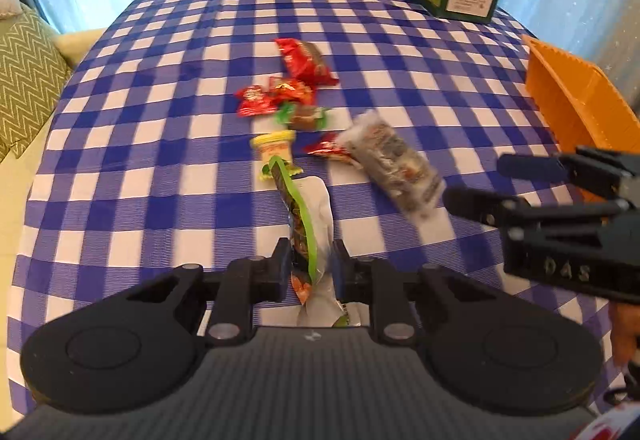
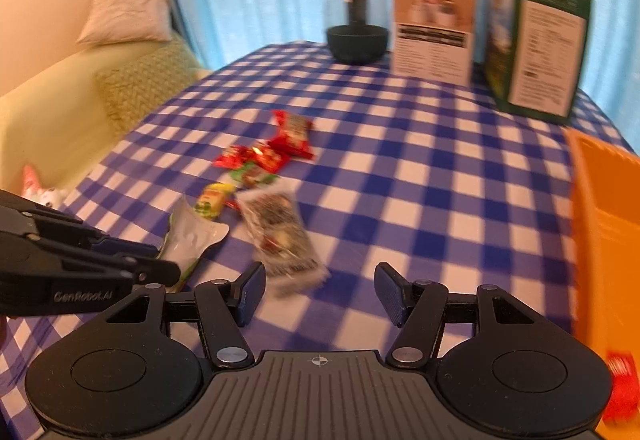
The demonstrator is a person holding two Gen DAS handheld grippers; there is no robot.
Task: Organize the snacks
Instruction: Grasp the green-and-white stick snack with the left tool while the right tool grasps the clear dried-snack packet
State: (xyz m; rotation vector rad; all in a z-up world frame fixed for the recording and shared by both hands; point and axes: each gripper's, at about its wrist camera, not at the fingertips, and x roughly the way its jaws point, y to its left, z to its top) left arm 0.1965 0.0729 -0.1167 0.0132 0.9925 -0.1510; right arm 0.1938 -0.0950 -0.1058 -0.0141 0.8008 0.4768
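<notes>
Left hand-held gripper (image 1: 310, 266) squeezed tight on green-and-white snack bag (image 1: 312, 224), above bench (image 1: 160, 160). Right hand-held gripper (image 2: 320, 294) wide apart, holding nothing, near clear snack pack (image 2: 280, 236). Orange bin (image 2: 608, 224) at right.

Glossy foil snack wrappers (image 1: 306, 62), checked cloth tablecloth (image 1: 160, 144)

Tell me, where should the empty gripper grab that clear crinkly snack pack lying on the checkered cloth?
The clear snack pack lies flat, its long side pointing away from the open right gripper. Probably best to come down from above and pinch across its narrow middle, one finger on each long edge. The flat sealed ends look too thin to hold well.
</notes>
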